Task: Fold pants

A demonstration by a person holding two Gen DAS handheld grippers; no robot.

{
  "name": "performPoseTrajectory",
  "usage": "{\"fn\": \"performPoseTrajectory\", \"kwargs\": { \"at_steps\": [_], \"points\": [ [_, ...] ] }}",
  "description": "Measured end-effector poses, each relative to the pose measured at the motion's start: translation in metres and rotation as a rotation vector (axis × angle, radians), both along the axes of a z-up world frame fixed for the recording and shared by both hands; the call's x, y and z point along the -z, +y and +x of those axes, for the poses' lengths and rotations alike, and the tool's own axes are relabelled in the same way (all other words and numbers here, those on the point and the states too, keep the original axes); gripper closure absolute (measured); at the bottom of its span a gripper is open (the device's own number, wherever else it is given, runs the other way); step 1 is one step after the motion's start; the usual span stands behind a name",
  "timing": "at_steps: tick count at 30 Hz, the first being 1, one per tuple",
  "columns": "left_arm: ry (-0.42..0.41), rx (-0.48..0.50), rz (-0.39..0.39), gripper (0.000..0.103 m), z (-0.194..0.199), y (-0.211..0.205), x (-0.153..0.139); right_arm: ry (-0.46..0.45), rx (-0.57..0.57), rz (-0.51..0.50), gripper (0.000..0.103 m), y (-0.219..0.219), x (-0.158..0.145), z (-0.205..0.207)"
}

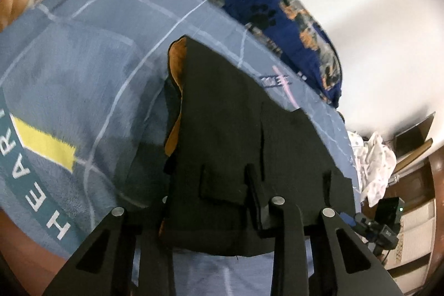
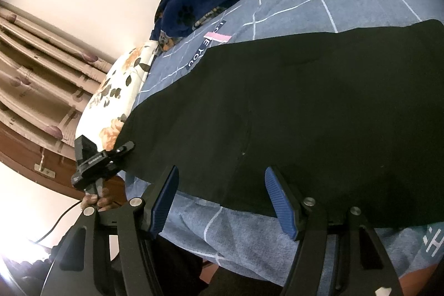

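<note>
Black pants (image 1: pixel 222 115) with an orange lining lie spread on a blue checked bedspread (image 1: pixel 83 74). In the left wrist view my left gripper (image 1: pixel 211 201) has its near edge of the pants between its fingers and looks shut on the cloth. In the right wrist view the pants (image 2: pixel 305 101) stretch wide across the bed. My right gripper (image 2: pixel 222 201) is open, its blue pads (image 2: pixel 280 201) just above the pants' near hem, touching nothing. The left gripper (image 2: pixel 94 160) shows at the pants' left end, held by a hand.
A dark blue floral blanket (image 1: pixel 277 7) lies along the bed's far side by the white wall. A floral pillow (image 2: pixel 116 90) sits at the head. Crumpled white cloth (image 1: pixel 374 162) and wooden furniture stand beyond the bed. Curtains (image 2: pixel 41 60) hang at left.
</note>
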State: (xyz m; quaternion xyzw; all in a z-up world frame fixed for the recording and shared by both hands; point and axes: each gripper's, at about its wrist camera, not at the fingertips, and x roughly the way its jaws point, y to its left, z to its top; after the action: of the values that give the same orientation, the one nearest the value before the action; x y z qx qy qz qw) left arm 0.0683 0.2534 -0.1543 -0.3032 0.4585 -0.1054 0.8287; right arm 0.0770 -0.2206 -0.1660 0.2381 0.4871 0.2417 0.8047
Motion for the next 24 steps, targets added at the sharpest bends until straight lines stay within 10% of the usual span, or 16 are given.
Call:
{"fn": "performPoseTrajectory", "kwargs": {
  "at_steps": [15,24],
  "points": [
    [-0.260,0.172,0.165,0.072,0.004,-0.091,-0.109,-0.021,0.027,0.028,0.040,-0.008,-0.006,0.002],
    [-0.304,0.217,0.125,0.072,0.015,-0.128,-0.125,-0.031,0.049,0.059,0.040,-0.017,-0.010,0.004]
  ]
}}
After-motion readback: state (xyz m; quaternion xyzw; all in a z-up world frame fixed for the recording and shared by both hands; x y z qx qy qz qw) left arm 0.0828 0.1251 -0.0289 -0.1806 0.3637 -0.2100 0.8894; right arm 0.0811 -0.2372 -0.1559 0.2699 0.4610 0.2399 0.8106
